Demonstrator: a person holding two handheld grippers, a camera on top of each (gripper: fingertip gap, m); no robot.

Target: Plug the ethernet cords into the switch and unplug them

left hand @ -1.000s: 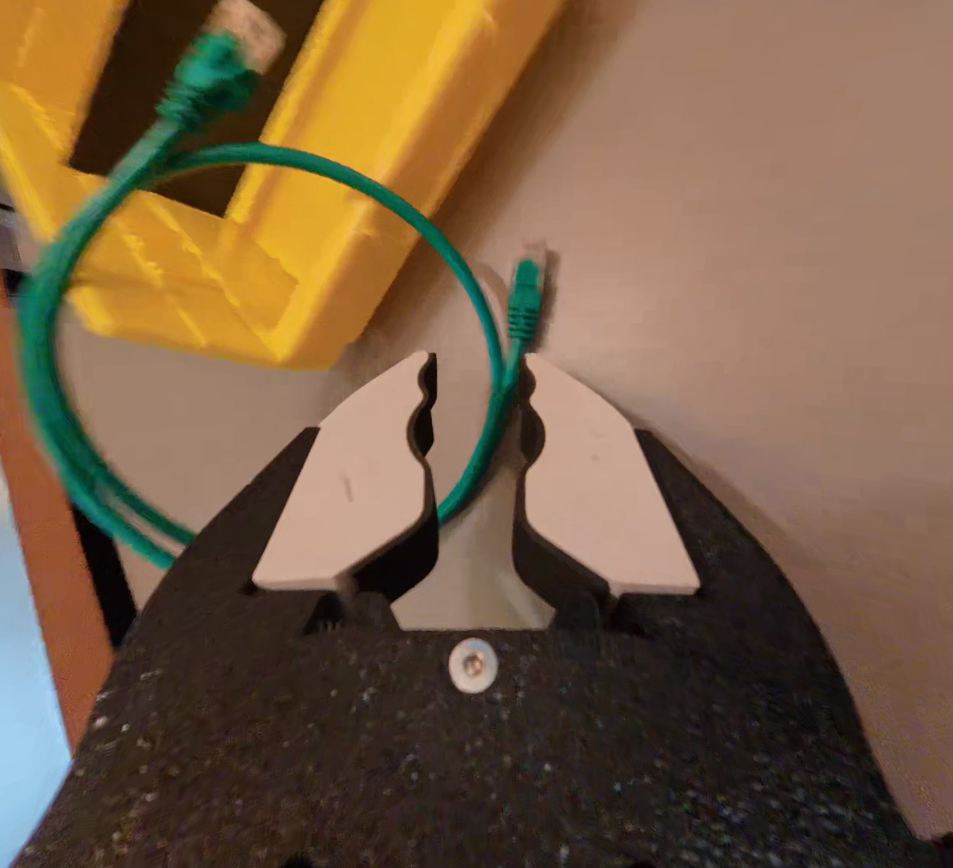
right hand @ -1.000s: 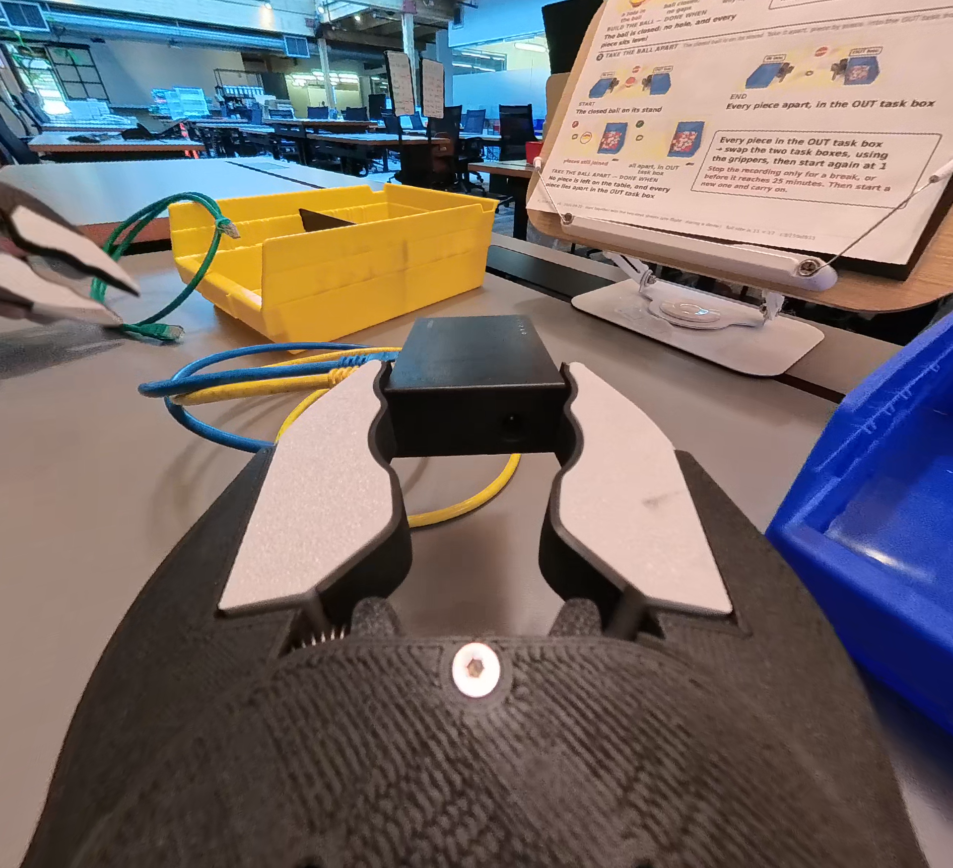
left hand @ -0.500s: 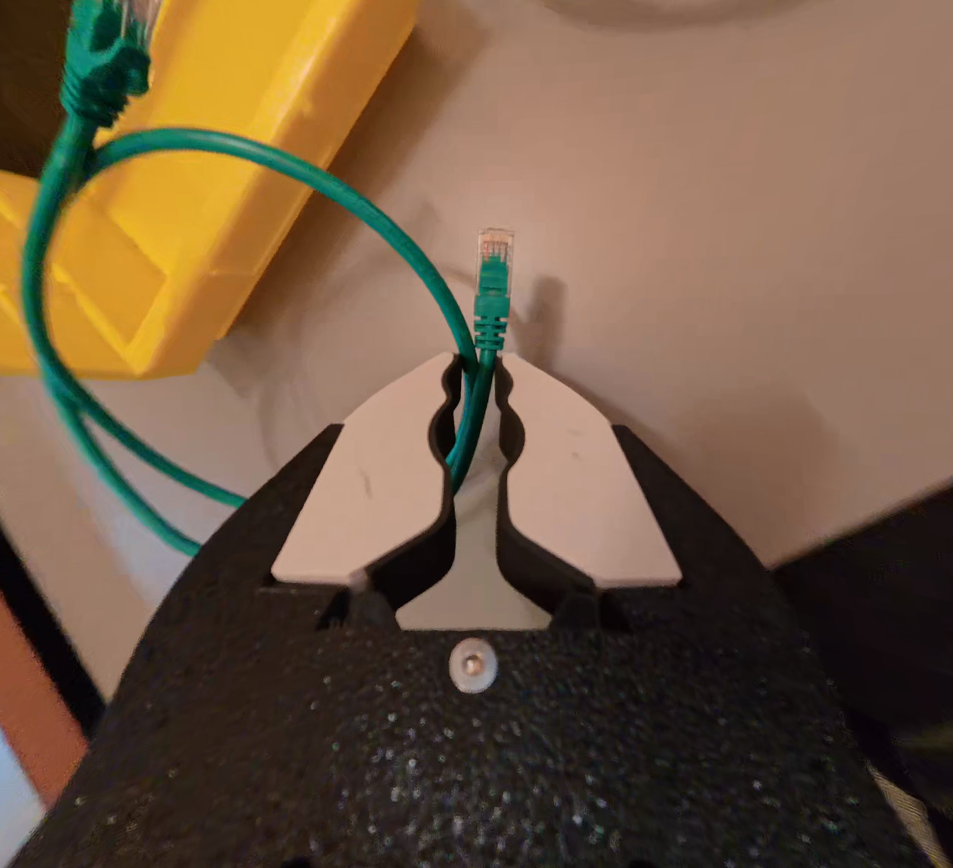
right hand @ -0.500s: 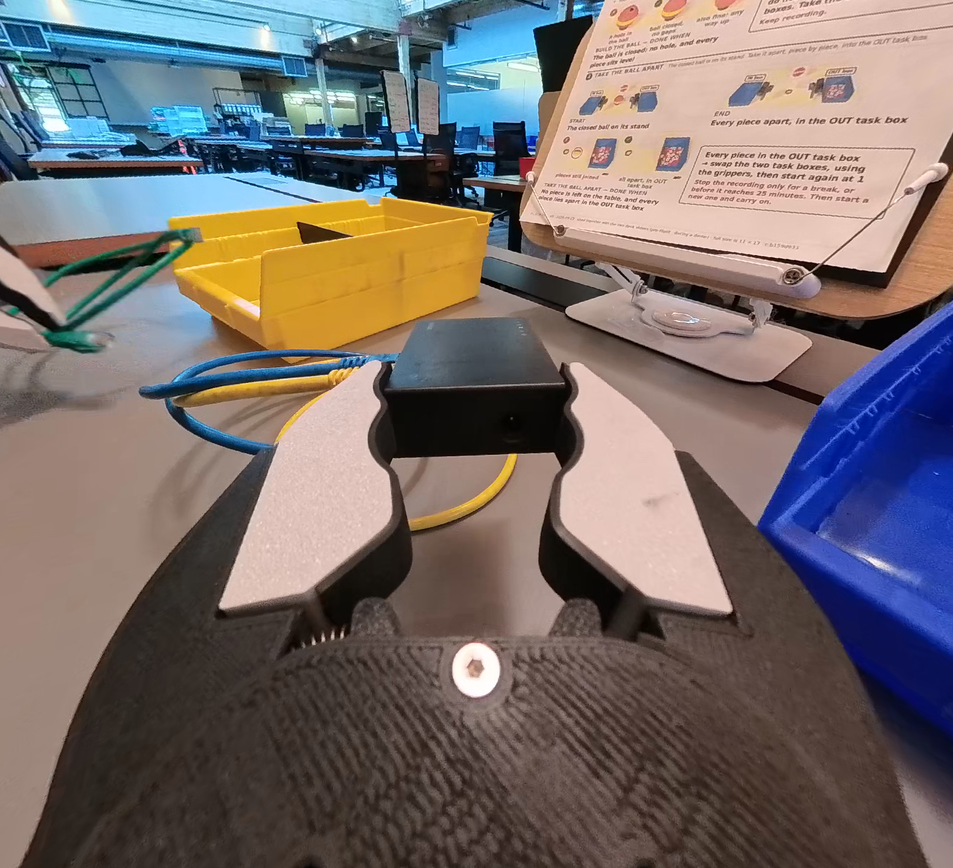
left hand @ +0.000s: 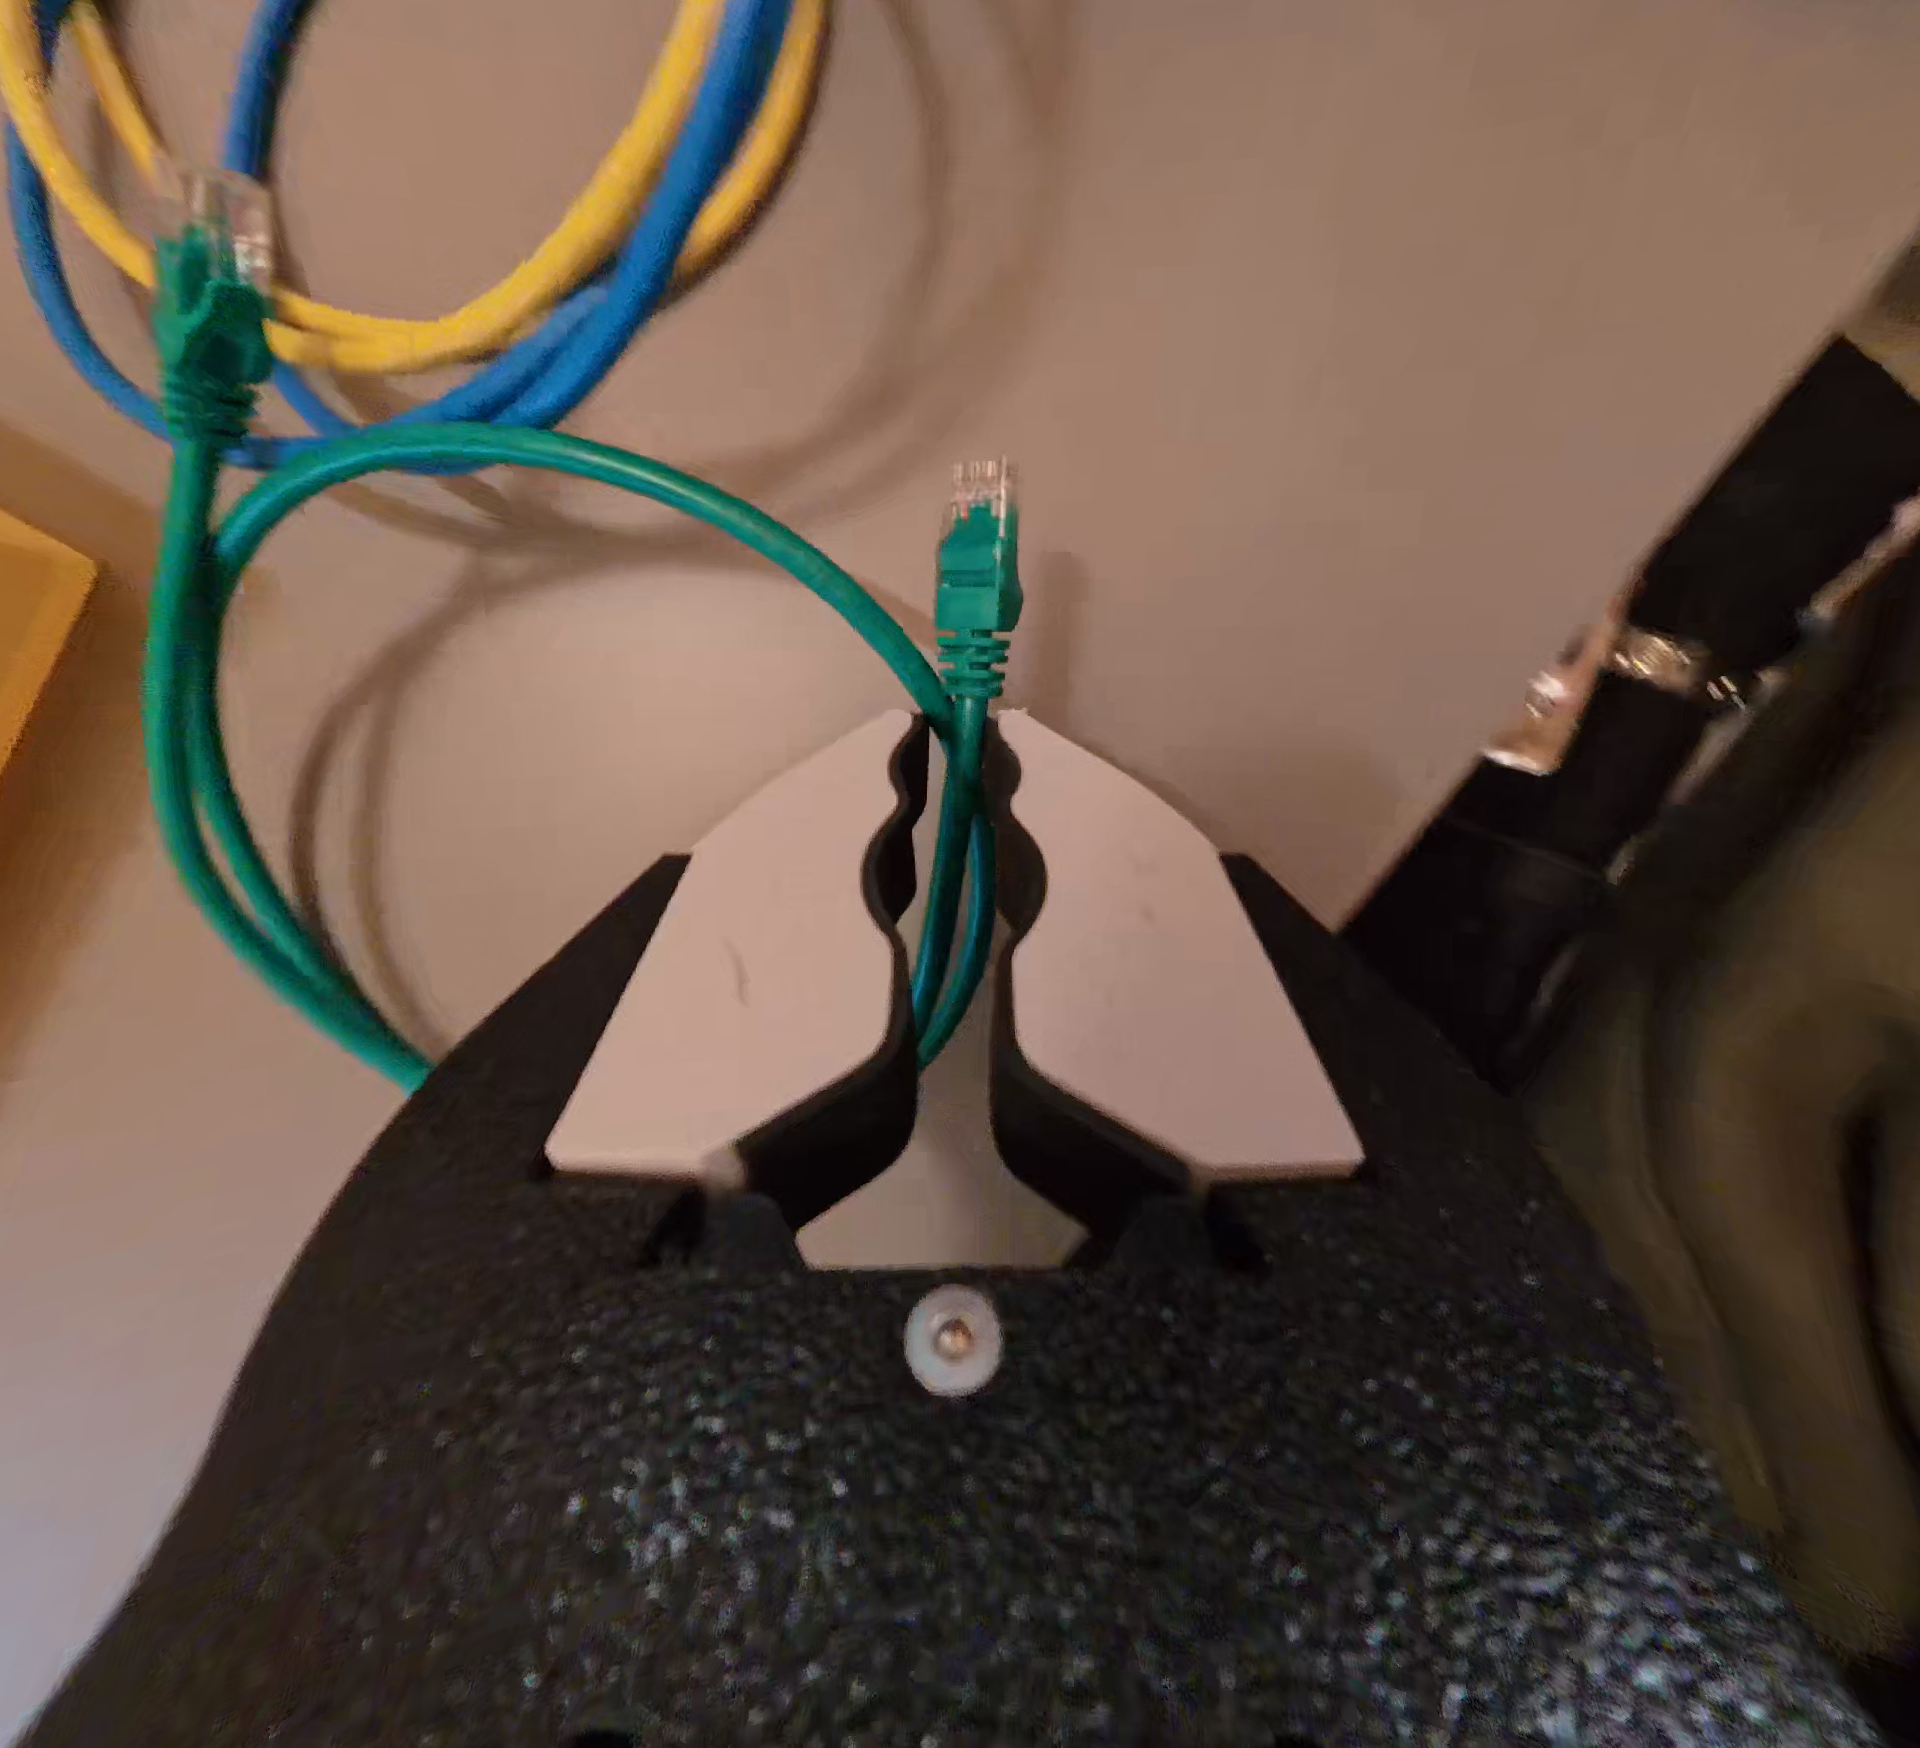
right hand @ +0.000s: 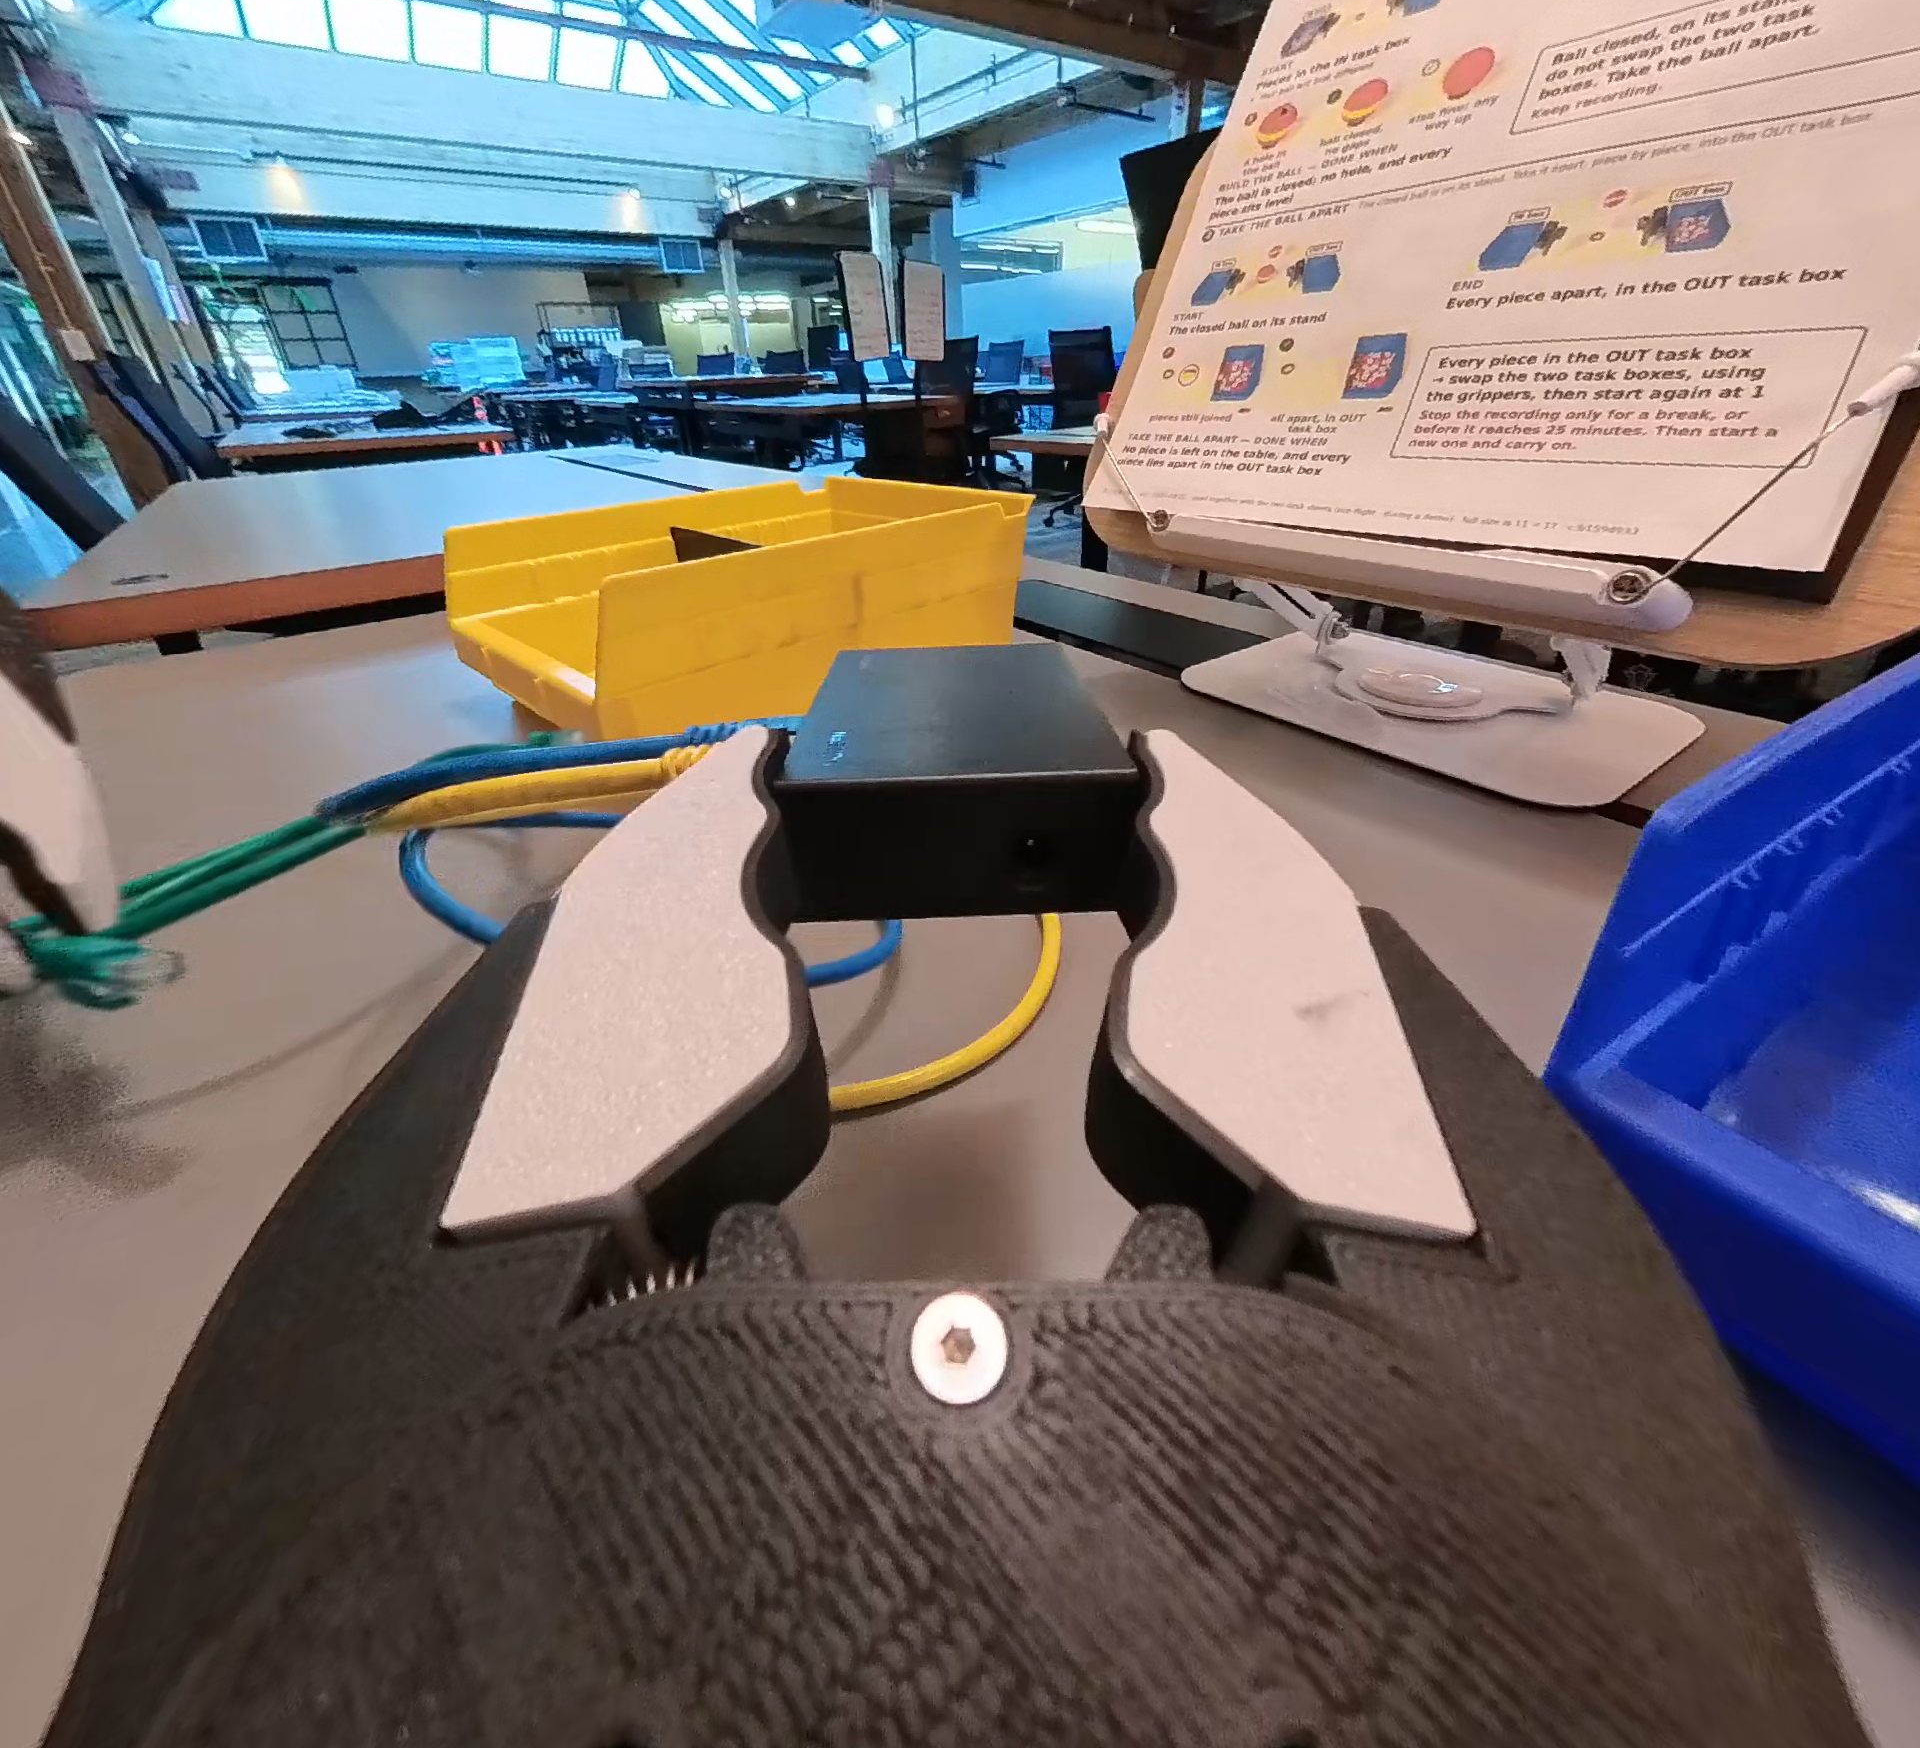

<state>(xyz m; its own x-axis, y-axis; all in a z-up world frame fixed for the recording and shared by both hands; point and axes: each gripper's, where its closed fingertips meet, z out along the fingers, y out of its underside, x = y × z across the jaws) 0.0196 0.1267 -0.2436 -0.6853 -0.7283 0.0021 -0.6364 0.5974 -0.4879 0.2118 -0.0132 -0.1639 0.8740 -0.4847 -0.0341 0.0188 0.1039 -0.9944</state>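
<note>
Left wrist view: left claw (left hand: 961,742) pinches green cord (left hand: 520,462), plug (left hand: 977,576) pointing forward; right claw (right hand: 956,763) grips switch (right hand: 951,763).

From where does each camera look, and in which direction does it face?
Left wrist view: sits on the left tongs, faces down at the table; its fingers pinch the green cord.
Right wrist view: sits on the right tongs, faces level across the table; its fingers clamp the black switch.
Shared: the green cord, blue cord and yellow cord.
</note>
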